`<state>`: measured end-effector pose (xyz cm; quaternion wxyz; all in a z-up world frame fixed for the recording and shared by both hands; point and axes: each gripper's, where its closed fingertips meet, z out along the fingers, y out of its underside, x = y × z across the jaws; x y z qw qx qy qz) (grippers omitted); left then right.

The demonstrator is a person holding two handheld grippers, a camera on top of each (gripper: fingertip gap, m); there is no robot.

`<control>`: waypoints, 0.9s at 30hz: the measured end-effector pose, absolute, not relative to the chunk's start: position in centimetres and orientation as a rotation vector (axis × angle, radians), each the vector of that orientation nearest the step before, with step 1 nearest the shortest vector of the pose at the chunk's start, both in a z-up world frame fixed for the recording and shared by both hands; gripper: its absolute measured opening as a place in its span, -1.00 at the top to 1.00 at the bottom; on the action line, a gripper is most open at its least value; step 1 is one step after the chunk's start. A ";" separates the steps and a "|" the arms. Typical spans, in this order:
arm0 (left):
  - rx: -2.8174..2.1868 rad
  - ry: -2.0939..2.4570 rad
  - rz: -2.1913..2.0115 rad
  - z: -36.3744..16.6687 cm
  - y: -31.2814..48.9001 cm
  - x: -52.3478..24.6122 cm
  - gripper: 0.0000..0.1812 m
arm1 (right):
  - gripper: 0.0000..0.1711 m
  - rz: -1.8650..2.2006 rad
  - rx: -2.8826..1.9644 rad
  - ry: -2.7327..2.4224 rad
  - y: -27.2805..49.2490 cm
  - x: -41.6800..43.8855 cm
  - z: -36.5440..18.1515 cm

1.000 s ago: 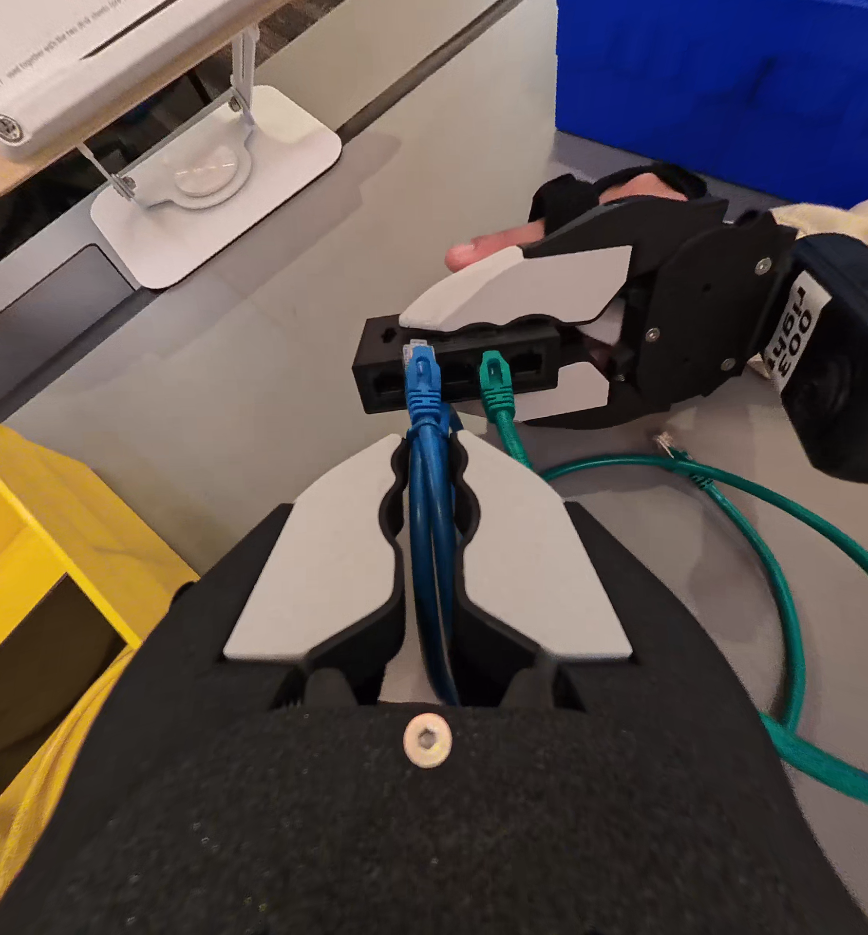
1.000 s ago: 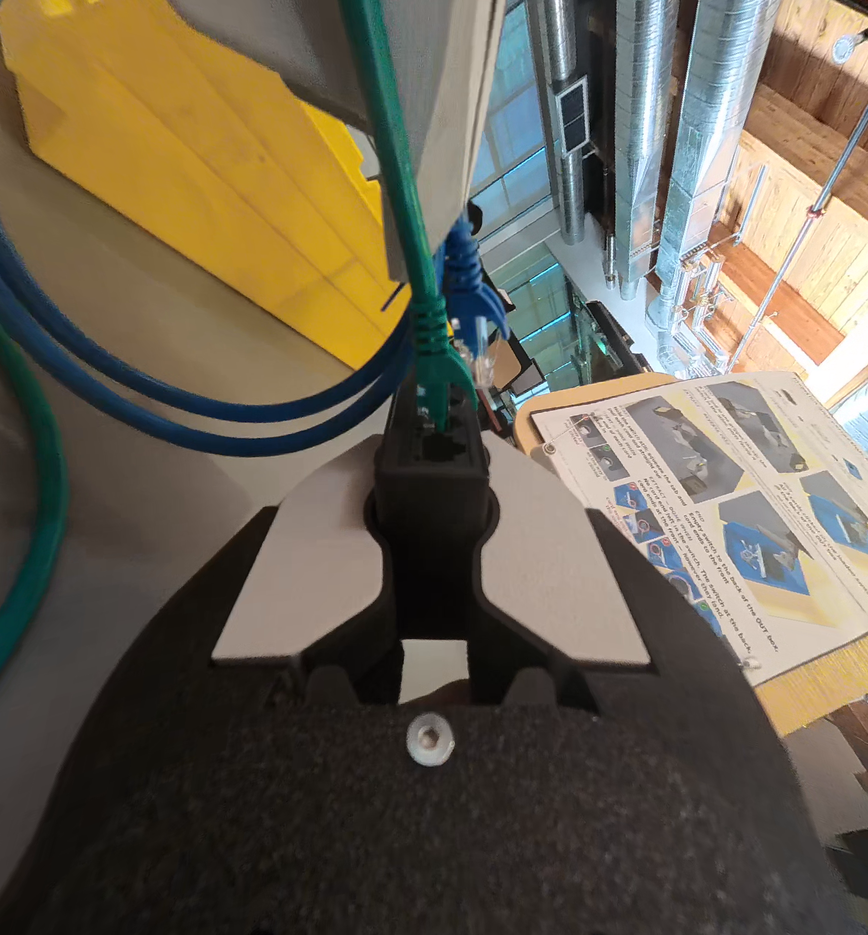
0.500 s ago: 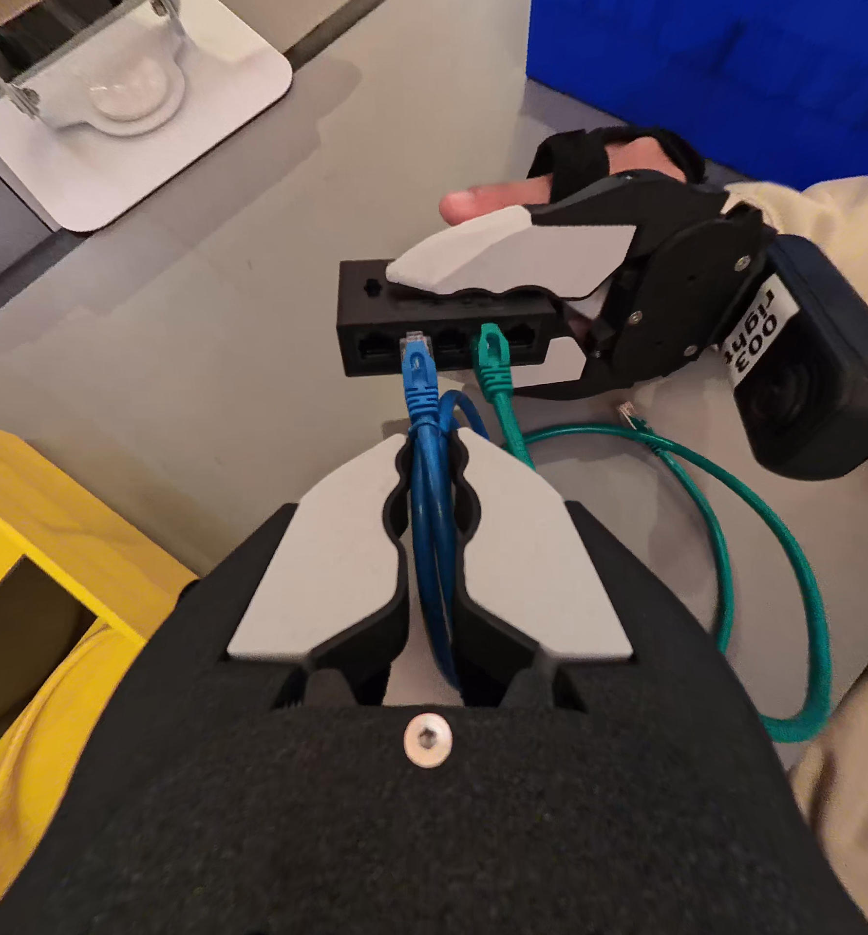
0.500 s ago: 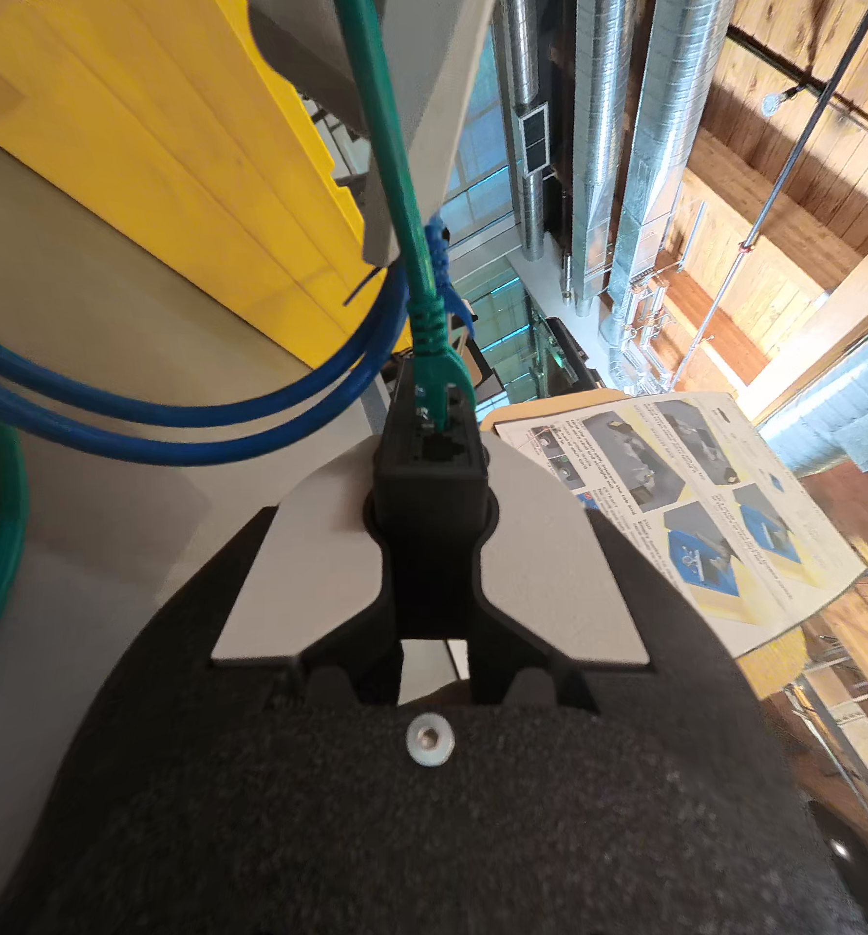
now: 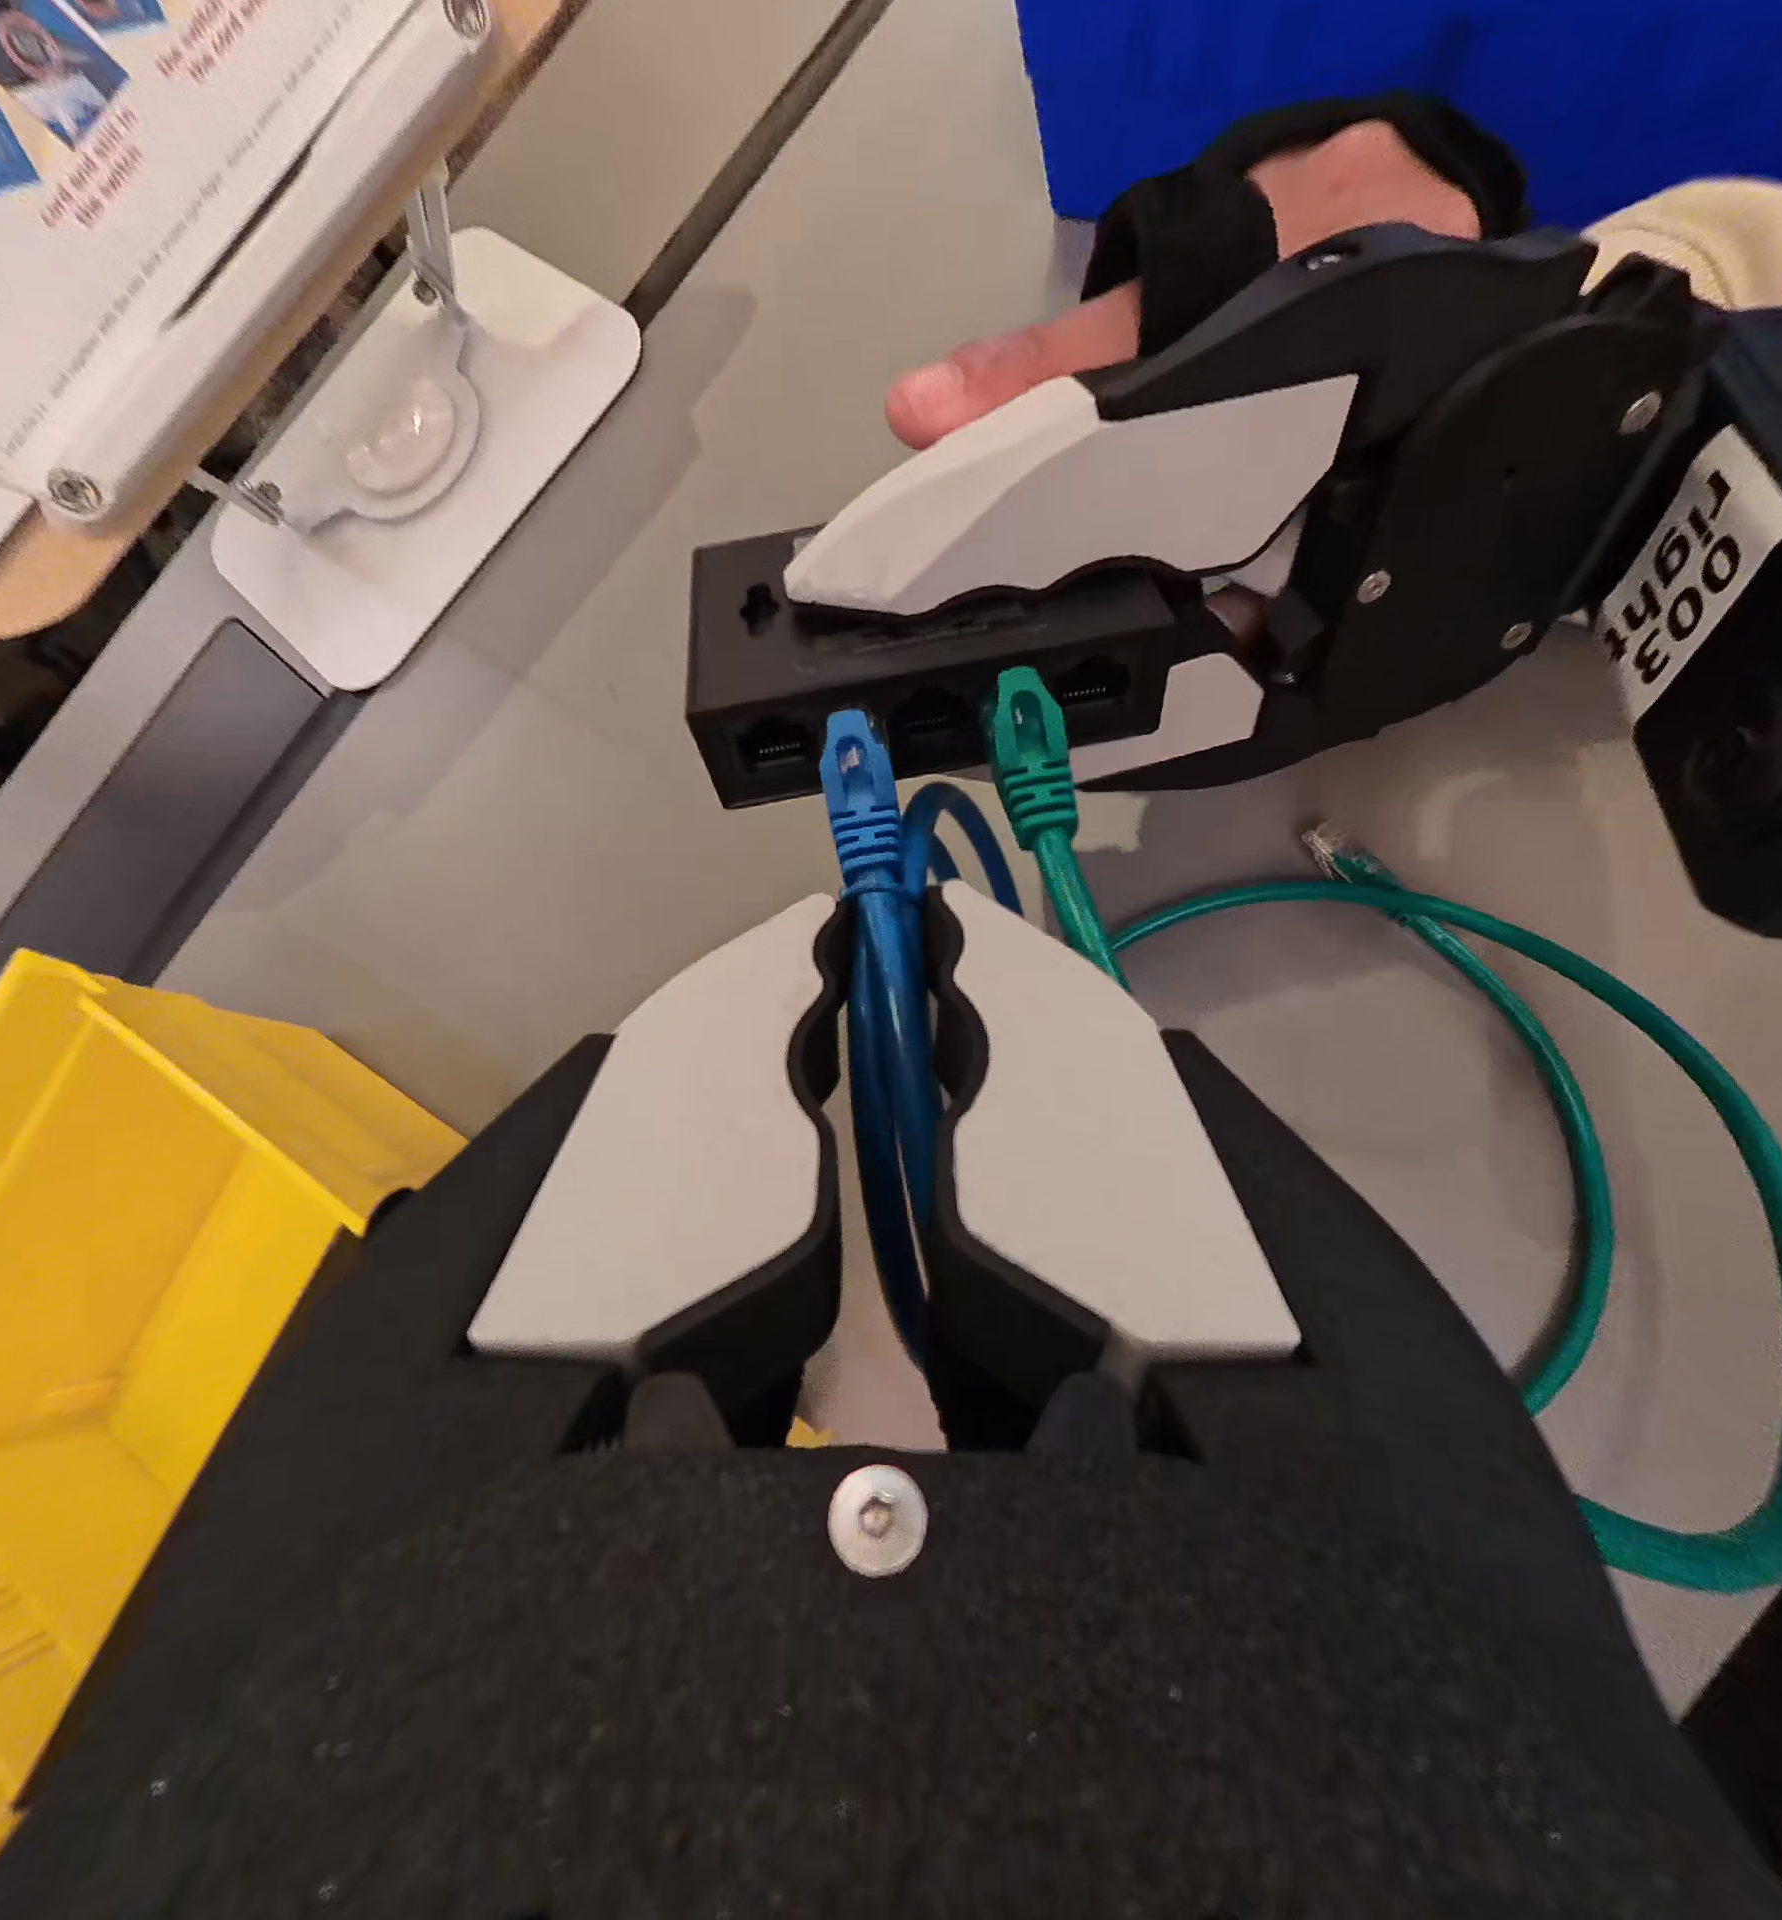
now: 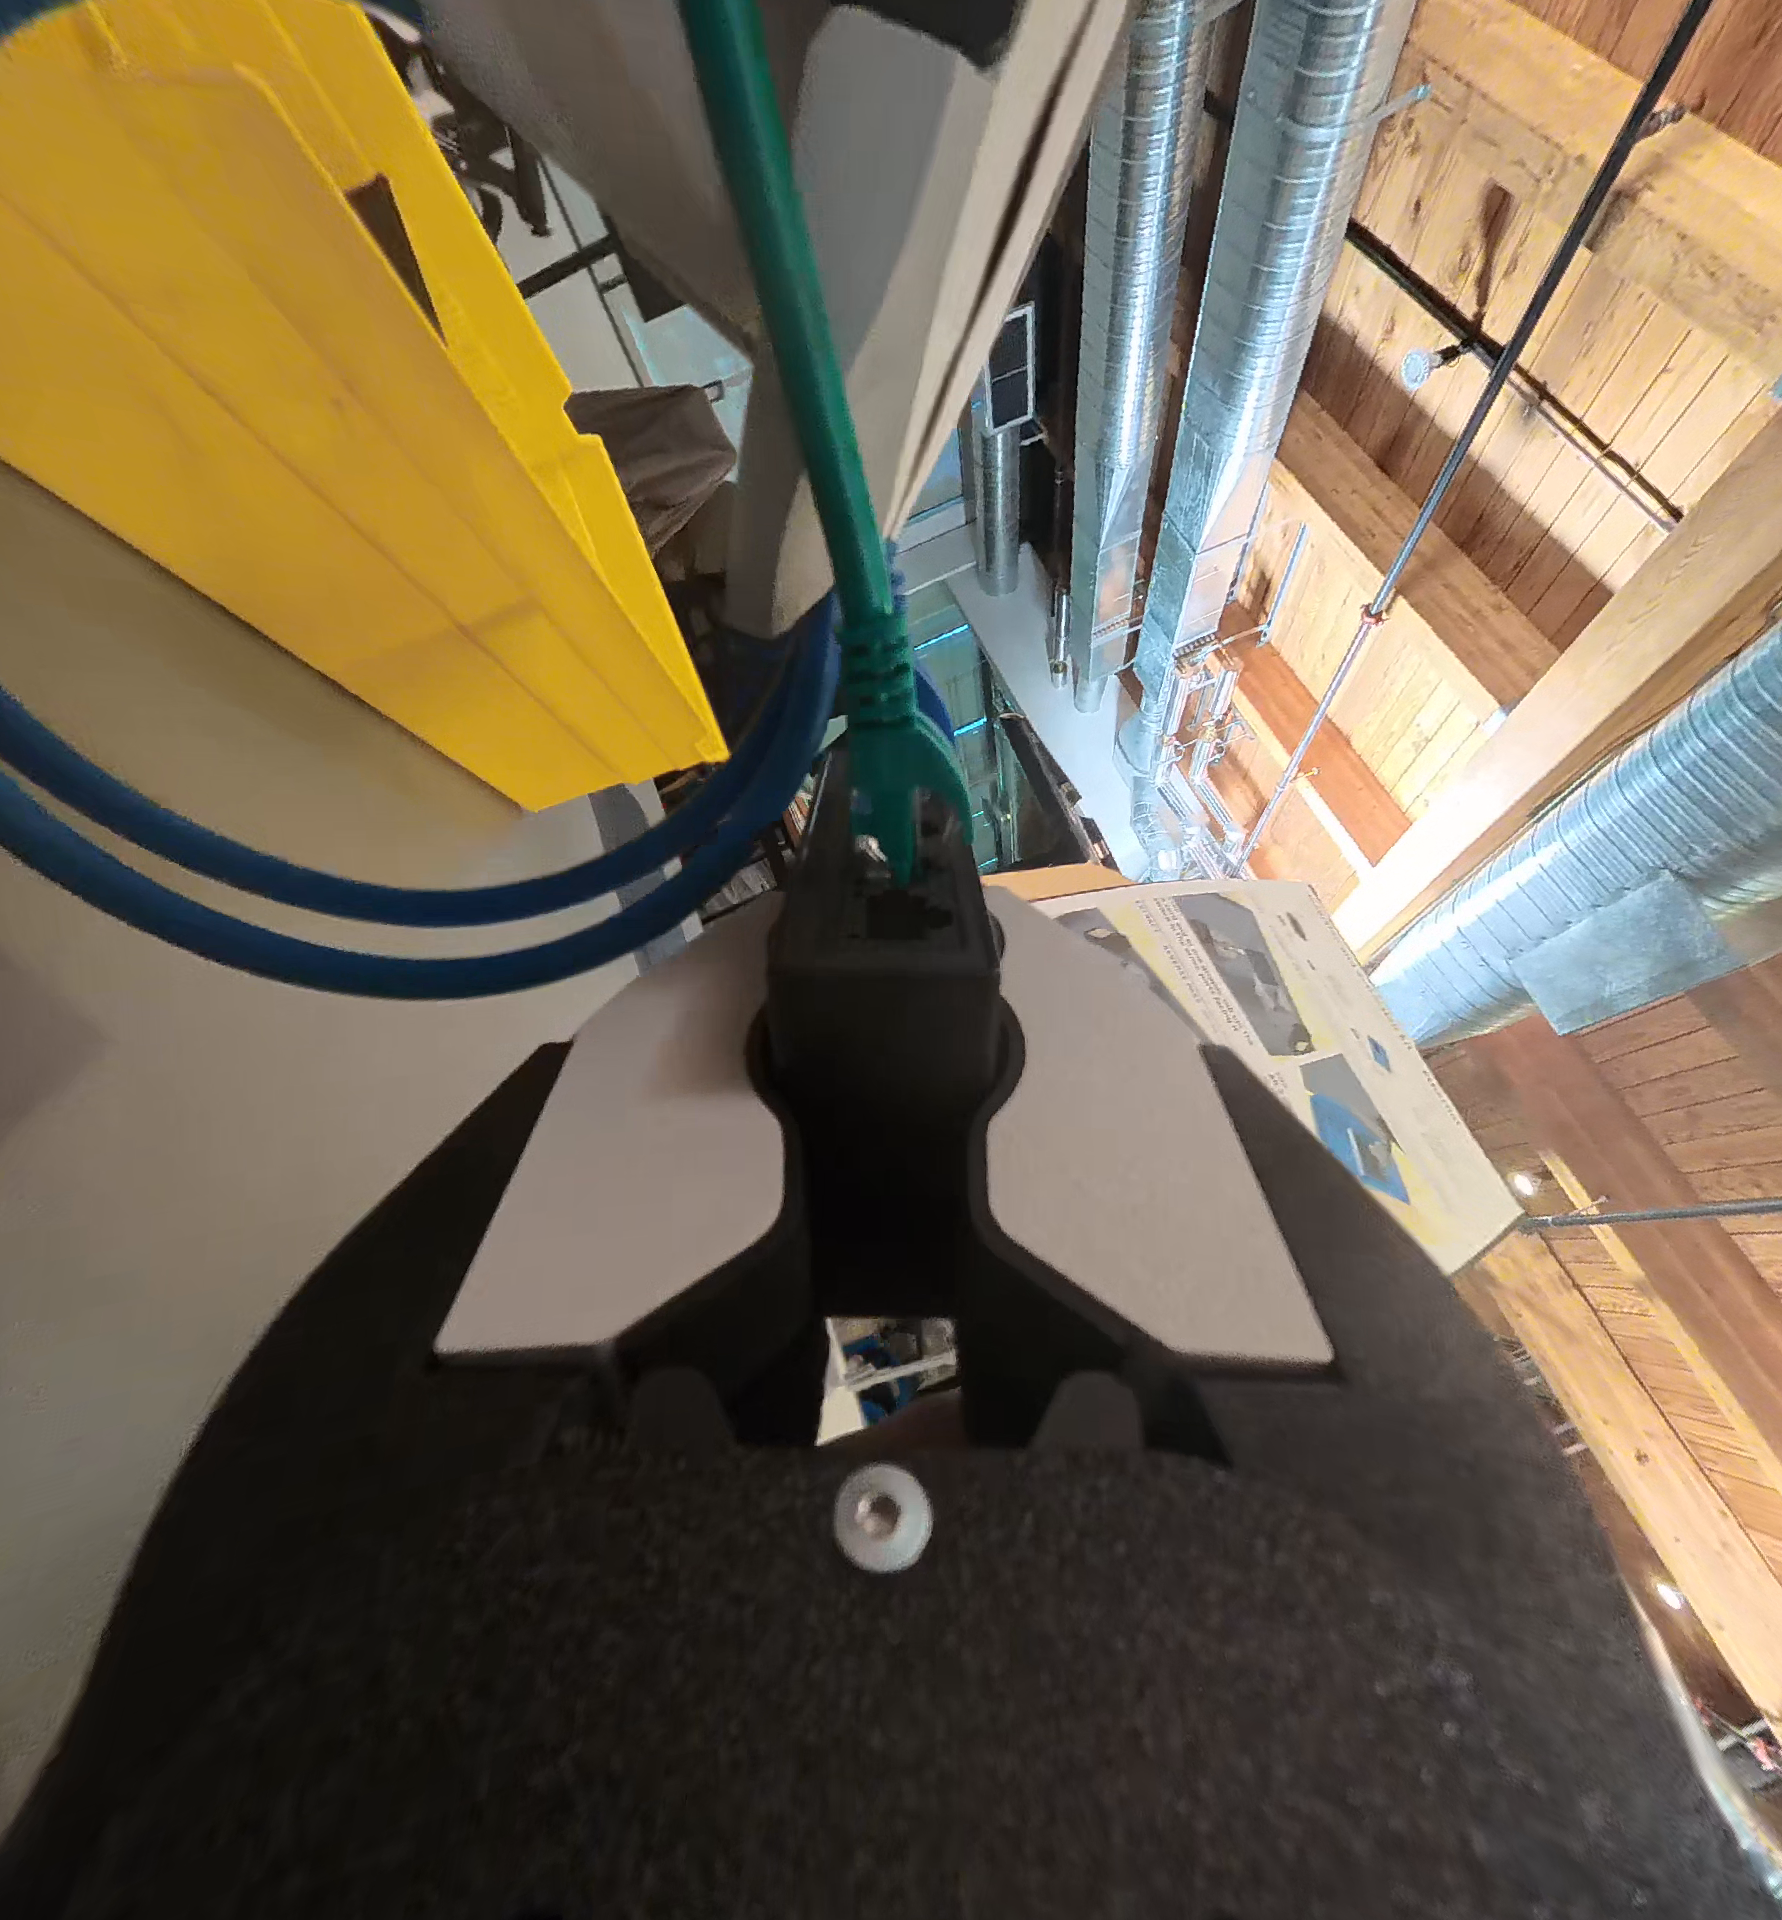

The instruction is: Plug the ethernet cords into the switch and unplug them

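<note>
In the left wrist view we see our left hand-held gripper (image 5: 882, 914) clamped on the blue ethernet cord (image 5: 892, 1091), its plug (image 5: 859, 790) at the black switch (image 5: 928, 686) on the grey desk (image 5: 513, 852). In the right wrist view our right hand-held gripper (image 6: 882, 966) pinches the switch (image 6: 885, 997), a green ethernet cord (image 6: 882, 707) plugged in.

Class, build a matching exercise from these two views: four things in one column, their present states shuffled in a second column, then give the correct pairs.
Things:
1. blue cord
2. green cord
3. switch
4. yellow bin

States:
A. clamped flat between the right tongs
B. plugged in, free end loose on the table
C. gripped by the left tongs, plug at a port
D. standing beside the left tongs, untouched

Pairs: 1-C, 2-B, 3-A, 4-D
</note>
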<state>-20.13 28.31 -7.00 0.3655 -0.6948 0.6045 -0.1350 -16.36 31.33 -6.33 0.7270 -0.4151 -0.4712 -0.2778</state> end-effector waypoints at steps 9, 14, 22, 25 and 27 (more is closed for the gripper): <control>-1.710 1.525 -0.412 -6.1 28.5 -19.8 0.83 | 0.65 -0.545 -0.978 -1.050 31.8 -16.4 -5.9; -1.721 1.461 -0.544 -5.0 28.2 -19.7 0.86 | 0.64 -0.548 -0.977 -1.076 31.7 -16.8 -6.5; -1.693 1.427 -0.526 -4.4 28.3 -19.8 0.87 | 0.65 -0.470 -1.009 -1.033 31.4 -17.3 -6.0; -1.686 1.422 -0.537 -4.1 28.1 -19.7 0.87 | 0.64 -0.433 -1.018 -1.007 31.4 -17.0 -5.7; -1.690 1.415 -0.542 -4.1 28.1 -19.7 0.87 | 0.65 -0.433 -1.018 -0.999 31.4 -17.1 -5.7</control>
